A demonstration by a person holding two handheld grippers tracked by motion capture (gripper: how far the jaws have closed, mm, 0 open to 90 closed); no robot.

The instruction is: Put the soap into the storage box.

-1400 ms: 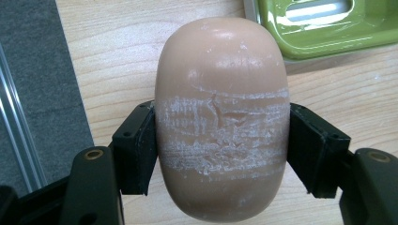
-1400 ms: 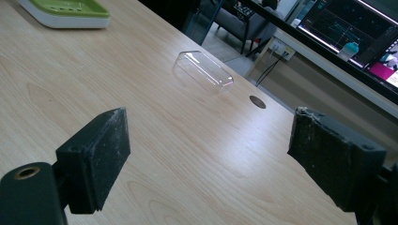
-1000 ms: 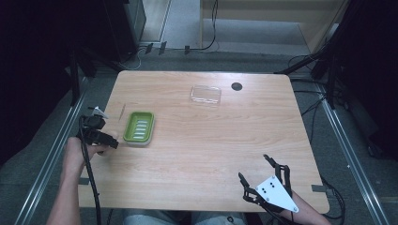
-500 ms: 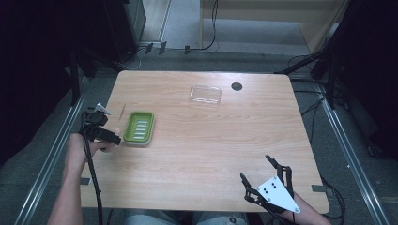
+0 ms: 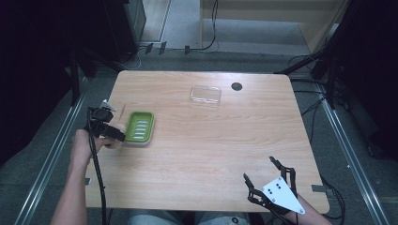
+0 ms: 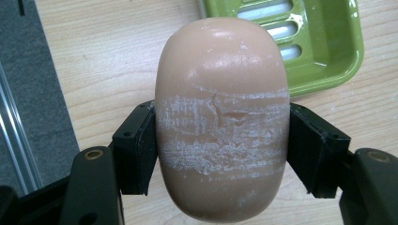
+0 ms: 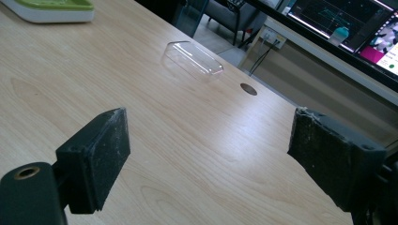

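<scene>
You are holding a smooth, peach-pink, egg-shaped soap bar [image 6: 221,117] with white scratchy marks across its middle, just at nine o'clock of the empty green soap dish [image 5: 140,127].

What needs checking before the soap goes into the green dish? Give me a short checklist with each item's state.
1. Grip on the soap: ok. The left claw is shut on it, a pad on each side.
2. Soap's position: not ok yet. It is beside the green dish, over the table, not above the tray.
3. Dish ready to take it: ok. Its slotted floor shows nothing lying in it.
4. Path between soap and dish: ok. Nothing stands between them.
5. Right claw out of the way: ok. It is open, holds nothing and sits at the near right corner.
6. Clear lid: ok. It lies apart, at the far side.
</scene>
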